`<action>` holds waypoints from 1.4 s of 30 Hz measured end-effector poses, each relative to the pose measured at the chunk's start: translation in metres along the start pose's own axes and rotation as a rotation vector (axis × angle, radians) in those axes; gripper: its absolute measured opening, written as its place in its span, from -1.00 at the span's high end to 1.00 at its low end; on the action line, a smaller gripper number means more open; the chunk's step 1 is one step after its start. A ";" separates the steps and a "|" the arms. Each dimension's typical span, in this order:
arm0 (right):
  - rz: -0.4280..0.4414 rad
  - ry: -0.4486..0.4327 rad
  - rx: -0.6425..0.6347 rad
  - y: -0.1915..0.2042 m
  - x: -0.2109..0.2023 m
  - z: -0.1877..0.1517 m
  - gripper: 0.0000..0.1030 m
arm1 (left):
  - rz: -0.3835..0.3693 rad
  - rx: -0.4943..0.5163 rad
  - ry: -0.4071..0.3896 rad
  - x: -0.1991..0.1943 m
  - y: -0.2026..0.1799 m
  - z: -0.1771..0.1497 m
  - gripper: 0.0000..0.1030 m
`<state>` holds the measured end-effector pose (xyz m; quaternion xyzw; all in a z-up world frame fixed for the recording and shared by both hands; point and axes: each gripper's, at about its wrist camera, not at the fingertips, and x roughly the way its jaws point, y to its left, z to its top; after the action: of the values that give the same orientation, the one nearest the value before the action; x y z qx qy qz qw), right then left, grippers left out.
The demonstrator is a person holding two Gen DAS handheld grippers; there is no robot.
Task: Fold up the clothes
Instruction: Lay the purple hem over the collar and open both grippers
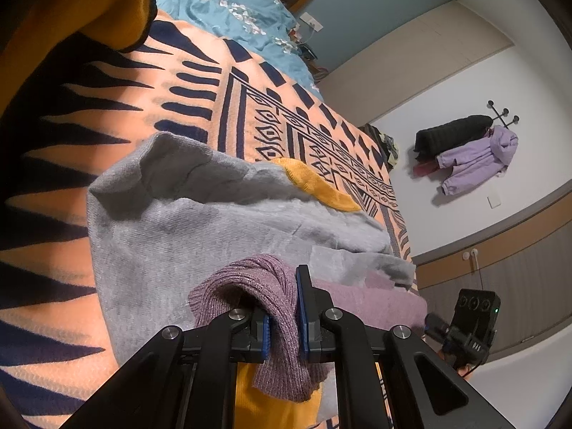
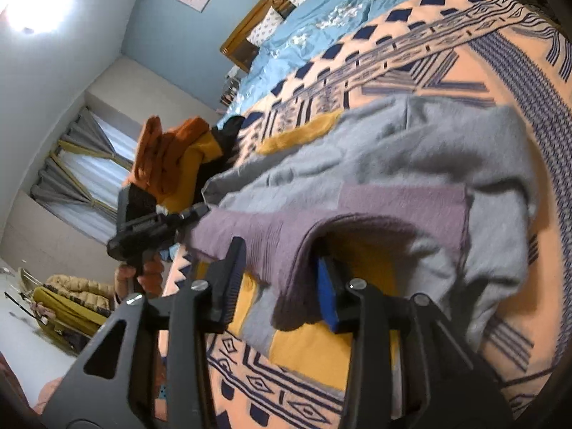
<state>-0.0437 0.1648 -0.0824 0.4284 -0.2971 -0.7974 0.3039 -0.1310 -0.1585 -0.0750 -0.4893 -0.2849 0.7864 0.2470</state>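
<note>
A grey sweater with purple and mustard panels (image 1: 200,228) lies spread on the patterned bed blanket (image 1: 107,114). My left gripper (image 1: 284,325) is shut on its ribbed purple hem (image 1: 271,307), lifted a little off the bed. In the right wrist view the same sweater (image 2: 411,164) lies ahead. My right gripper (image 2: 282,282) stands with its jaws apart, the purple hem edge (image 2: 296,271) hanging between them and against the blue pad of the right finger (image 2: 329,296). The other gripper (image 2: 153,228) shows at the left, holding the far end of the hem.
A pile of orange and mustard clothes (image 2: 175,157) lies at the bed's edge, also seen close up in the left wrist view (image 1: 89,10). A blue duvet (image 1: 236,10) and pillows are at the headboard. Coats hang on a wall rack (image 1: 472,146).
</note>
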 end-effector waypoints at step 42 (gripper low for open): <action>0.023 -0.072 0.124 -0.035 0.033 0.068 0.80 | -0.052 -0.068 0.054 0.017 0.017 0.022 0.50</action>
<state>-0.1248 0.1776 -0.0938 0.4141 -0.3615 -0.7888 0.2749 -0.1594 -0.1643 -0.0899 -0.5110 -0.3172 0.7560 0.2585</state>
